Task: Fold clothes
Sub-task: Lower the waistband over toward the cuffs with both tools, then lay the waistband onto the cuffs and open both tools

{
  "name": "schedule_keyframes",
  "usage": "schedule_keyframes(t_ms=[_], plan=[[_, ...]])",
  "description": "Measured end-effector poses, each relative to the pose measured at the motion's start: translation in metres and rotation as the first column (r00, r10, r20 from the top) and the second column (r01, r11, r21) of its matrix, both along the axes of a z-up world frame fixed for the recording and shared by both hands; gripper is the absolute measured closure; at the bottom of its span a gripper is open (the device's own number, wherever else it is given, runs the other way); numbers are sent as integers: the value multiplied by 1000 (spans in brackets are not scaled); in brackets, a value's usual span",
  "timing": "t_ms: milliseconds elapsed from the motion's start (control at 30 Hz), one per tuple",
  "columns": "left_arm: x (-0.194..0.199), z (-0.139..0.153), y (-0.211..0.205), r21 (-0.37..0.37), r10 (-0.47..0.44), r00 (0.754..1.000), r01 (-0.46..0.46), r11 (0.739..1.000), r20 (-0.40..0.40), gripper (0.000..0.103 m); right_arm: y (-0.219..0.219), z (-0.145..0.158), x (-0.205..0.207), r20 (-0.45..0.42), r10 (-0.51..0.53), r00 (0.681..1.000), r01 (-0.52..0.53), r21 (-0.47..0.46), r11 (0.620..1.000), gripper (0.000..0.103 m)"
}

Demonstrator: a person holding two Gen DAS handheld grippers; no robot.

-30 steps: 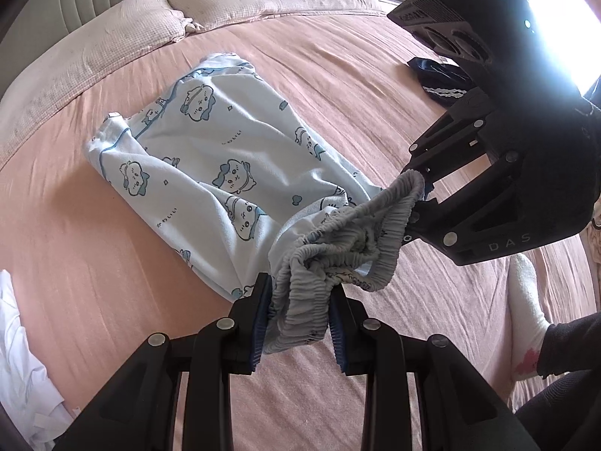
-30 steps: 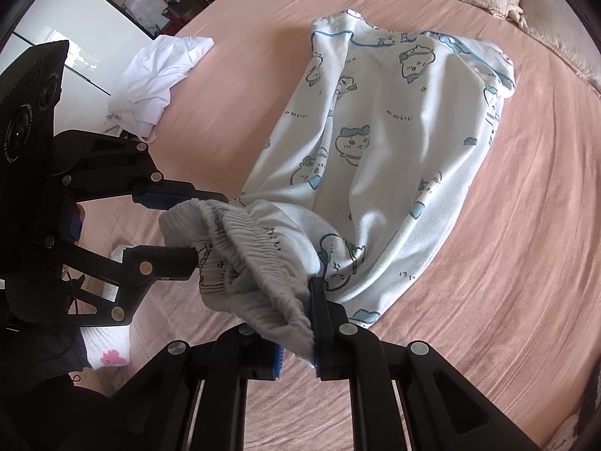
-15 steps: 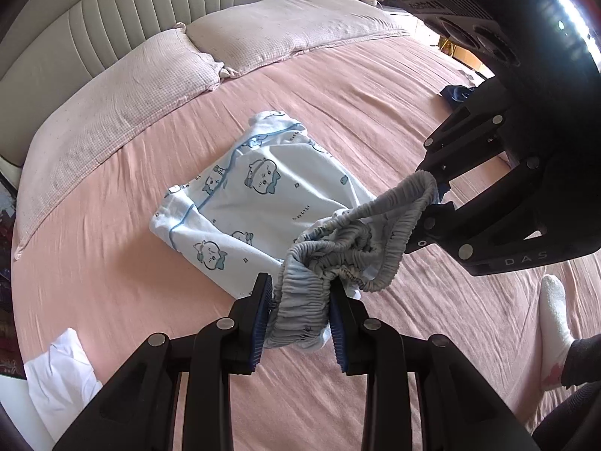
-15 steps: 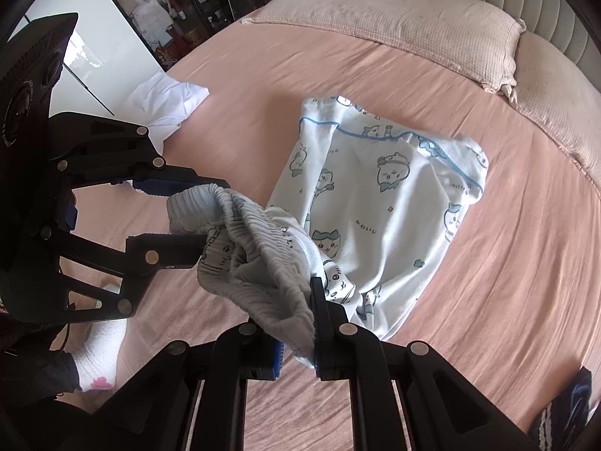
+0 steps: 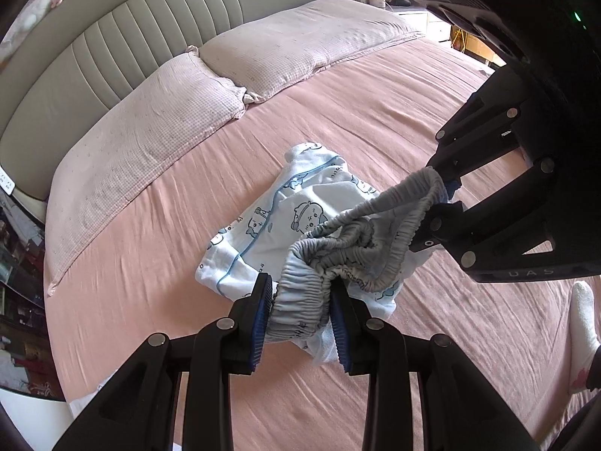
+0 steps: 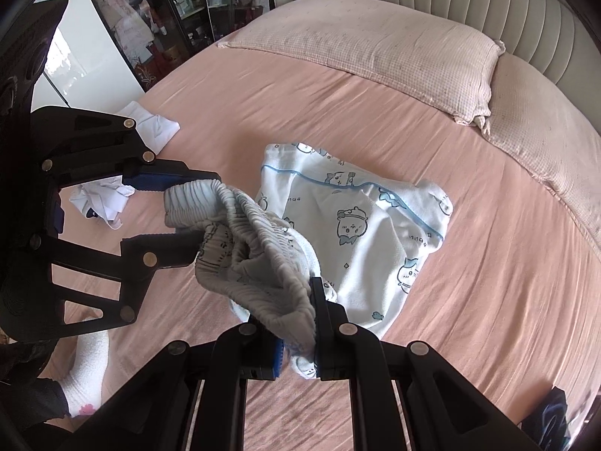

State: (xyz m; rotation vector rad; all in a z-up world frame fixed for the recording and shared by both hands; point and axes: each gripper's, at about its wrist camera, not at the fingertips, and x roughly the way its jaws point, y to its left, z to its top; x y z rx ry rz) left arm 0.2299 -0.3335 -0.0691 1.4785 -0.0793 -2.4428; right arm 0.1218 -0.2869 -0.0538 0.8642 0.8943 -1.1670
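Pajama pants (image 5: 300, 221), pale blue with little cartoon faces, are what we are folding. Closest to us, our left gripper (image 5: 302, 310) squeezes a thick bunch of the gray stretchy waistband (image 5: 338, 259), with cloth filling the gap between its blue pads. At about 2 o'clock from it, our right gripper (image 5: 439, 199) is pressed almost flat on the other end of that same band.

From the right camera, the right gripper (image 6: 296, 342) sits low in the middle, and the left gripper (image 6: 180, 206) is at 10 o'clock, biting the band.

We hold the waist end up off the bed (image 5: 375, 112). The legs hang down and their far ends rest in a loose heap on the pink sheet, toward 12 o'clock. We think the fold is only partly done: the top is being carried over the legs, but it is not laid down or smoothed yet.

Farther out, a white garment (image 6: 150, 127) at 10 o'clock and a dark one (image 6: 548, 413) at 4 o'clock lie unfolded, so more work waits. Two pillows (image 5: 300, 45) sit farthest away.
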Motion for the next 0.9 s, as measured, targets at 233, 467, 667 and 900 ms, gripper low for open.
schedule_keyframes(t_ms=[233,467,667,900], plan=[[-17,-6,-11,-59,-3,1000,4,998,11,74,-22,-4,-9,-28,-45,999,45,-2,999,94],[-37,-20,-38,-20,45,998,-44,999,49,73,-45,-16,-21,-37,-100,994,101,22,995,94],[-50,-35,-61,30,92,992,-95,995,84,71,-62,-26,-40,2,-177,984,177,42,983,94],[-61,-51,-88,158,177,979,-191,969,101,69,-79,-46,-54,1,-225,974,224,69,972,94]])
